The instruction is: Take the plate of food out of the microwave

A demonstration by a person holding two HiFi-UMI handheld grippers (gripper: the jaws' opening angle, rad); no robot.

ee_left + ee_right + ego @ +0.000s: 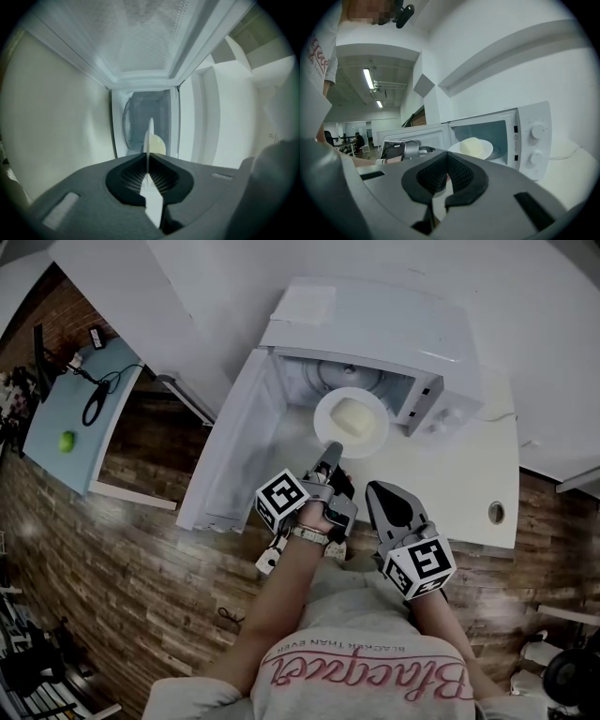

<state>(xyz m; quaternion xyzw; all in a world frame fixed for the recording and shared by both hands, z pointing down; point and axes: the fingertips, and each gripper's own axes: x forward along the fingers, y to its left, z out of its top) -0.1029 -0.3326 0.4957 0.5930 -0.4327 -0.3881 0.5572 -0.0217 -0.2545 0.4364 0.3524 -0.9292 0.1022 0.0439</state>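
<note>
plate [325, 420] rim pinched in left claw [330, 453] at microwave [375, 334] mouth.

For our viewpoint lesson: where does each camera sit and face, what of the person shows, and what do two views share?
Head view: on the head, facing down at the open microwave; shirt, left gripper, right gripper show.
Left gripper view: on it, facing into the microwave; fingers grip the plate.
Right gripper view: on it, facing the microwave's front; shirt shows.
Both share the plate.
</note>
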